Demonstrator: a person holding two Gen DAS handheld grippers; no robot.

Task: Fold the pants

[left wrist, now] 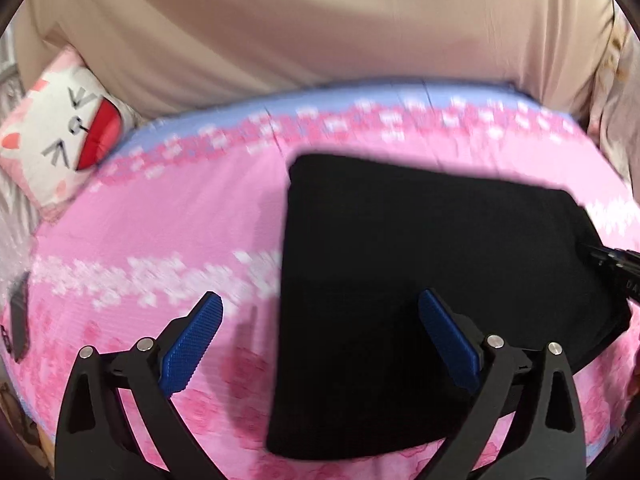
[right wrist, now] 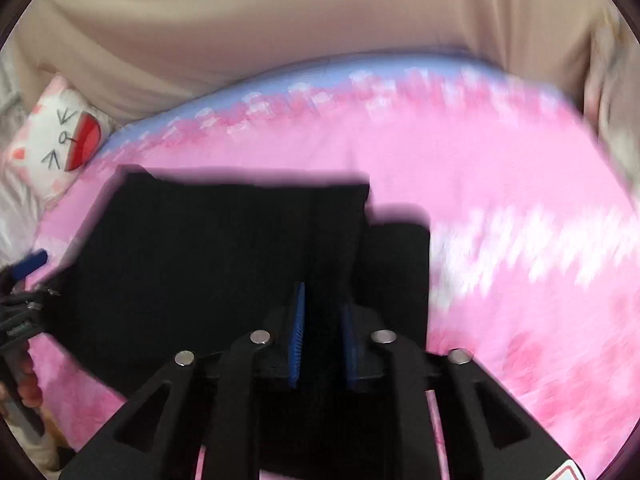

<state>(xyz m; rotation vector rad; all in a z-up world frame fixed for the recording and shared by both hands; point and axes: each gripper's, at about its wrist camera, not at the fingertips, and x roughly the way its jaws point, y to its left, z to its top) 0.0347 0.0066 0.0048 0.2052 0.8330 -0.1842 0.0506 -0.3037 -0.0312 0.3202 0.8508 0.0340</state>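
Observation:
Black pants (left wrist: 420, 240), folded into a compact block, lie on a pink flowered bedspread (left wrist: 160, 220). My left gripper (left wrist: 320, 300) hangs open over the block's near left edge, its blue pads wide apart and holding nothing. In the right wrist view the pants (right wrist: 200, 260) spread to the left, with a narrow fold rising near their right side. My right gripper (right wrist: 323, 320) is shut on that fold, with black cloth between the two blue pads. The right gripper's black frame (left wrist: 612, 260) shows at the pants' right edge, and a left blue pad (right wrist: 30, 262) at the far left.
A white cat cushion (left wrist: 52, 136) with a red mouth leans at the bed's far left corner (right wrist: 56, 140). Beige fabric (left wrist: 320, 20) backs the bed. Bare pink bedspread (right wrist: 520, 184) stretches right of the pants. A small dark object (left wrist: 18, 316) lies at the left edge.

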